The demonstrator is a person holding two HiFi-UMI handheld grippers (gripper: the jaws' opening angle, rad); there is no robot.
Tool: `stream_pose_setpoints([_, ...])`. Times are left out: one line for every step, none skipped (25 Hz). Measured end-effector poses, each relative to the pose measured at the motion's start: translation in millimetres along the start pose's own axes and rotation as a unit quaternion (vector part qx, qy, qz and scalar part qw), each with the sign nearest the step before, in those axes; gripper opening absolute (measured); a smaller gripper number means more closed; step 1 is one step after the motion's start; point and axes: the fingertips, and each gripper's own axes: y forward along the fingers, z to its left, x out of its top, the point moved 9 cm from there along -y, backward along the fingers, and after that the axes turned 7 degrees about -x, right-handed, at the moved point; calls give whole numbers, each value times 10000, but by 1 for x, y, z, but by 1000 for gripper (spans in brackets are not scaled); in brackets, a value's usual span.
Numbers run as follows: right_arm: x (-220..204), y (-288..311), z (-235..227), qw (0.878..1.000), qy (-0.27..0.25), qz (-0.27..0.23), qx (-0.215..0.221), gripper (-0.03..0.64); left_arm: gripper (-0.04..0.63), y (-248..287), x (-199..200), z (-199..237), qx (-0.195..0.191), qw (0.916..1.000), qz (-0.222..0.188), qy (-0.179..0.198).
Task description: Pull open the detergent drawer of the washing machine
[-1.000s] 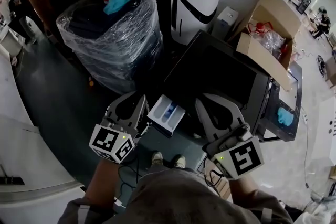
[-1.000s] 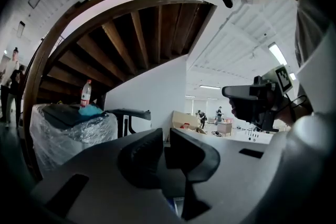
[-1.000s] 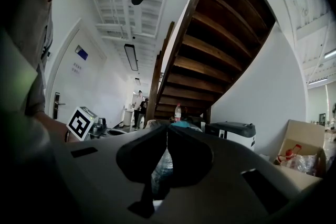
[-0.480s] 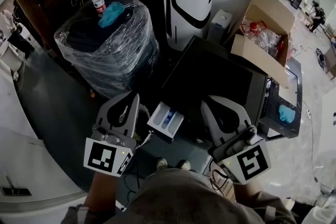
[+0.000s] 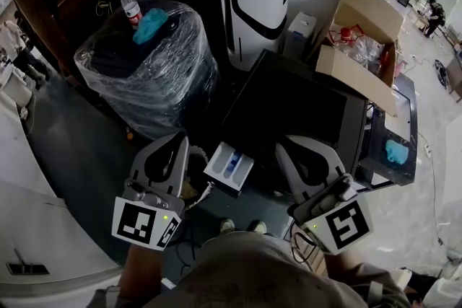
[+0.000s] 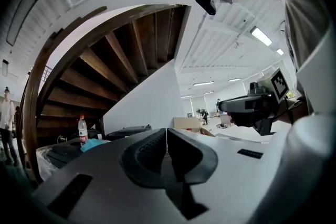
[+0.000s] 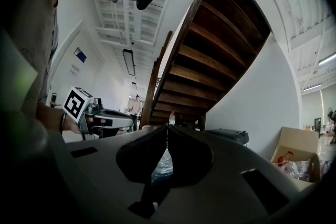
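The dark-topped washing machine [image 5: 303, 104] stands in front of me in the head view. Its white detergent drawer [image 5: 229, 167], with a blue insert, sticks out of the front at the near left corner. My left gripper [image 5: 180, 137] hovers just left of the drawer, apart from it, shut and empty. In the left gripper view, the left gripper [image 6: 167, 129] has its jaws closed together with nothing between them. My right gripper [image 5: 283, 142] hangs over the machine's front edge to the right of the drawer. The right gripper [image 7: 167, 126] is also shut on nothing.
A plastic-wrapped bundle [image 5: 148, 76] with a water bottle [image 5: 131, 7] and blue cloth on top stands to the left. A black-and-white appliance [image 5: 249, 0] is behind the machine, an open cardboard box [image 5: 361, 47] at its right. A wooden staircase [image 6: 105, 76] rises at the back.
The left gripper has lifted and drawn slightly away from the drawer's left side, rolling a little. The right gripper has hardly shifted. The drawer stays pulled out.
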Motion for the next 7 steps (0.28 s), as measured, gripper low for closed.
stream_pose_setpoints([0,0,1,10000,-2,6,15,34,21,0,0,0,22,10000,21,15])
stream_pose_setpoints([0,1,2,10000,1,15,23,34,21,-1,0,0,39,10000,34,8])
stream_pose_setpoints([0,1,3,10000,6,28,26,34,21,-2,0,0,47,10000,40,-13])
stream_pose_setpoints([-1,1,3,10000,11,39,25,34,21,-3,1,0,47,10000,44,-28])
stream_pose_setpoints([-1,1,3,10000,12,47,23,34,21,-3,1,-1,43,10000,51,-31])
stream_pose_setpoints([-1,1,3,10000,13,53,19,34,21,-3,1,-1,38,10000,60,-26])
stream_pose_setpoints([-1,1,3,10000,13,59,14,34,21,-3,1,-1,33,10000,70,-18])
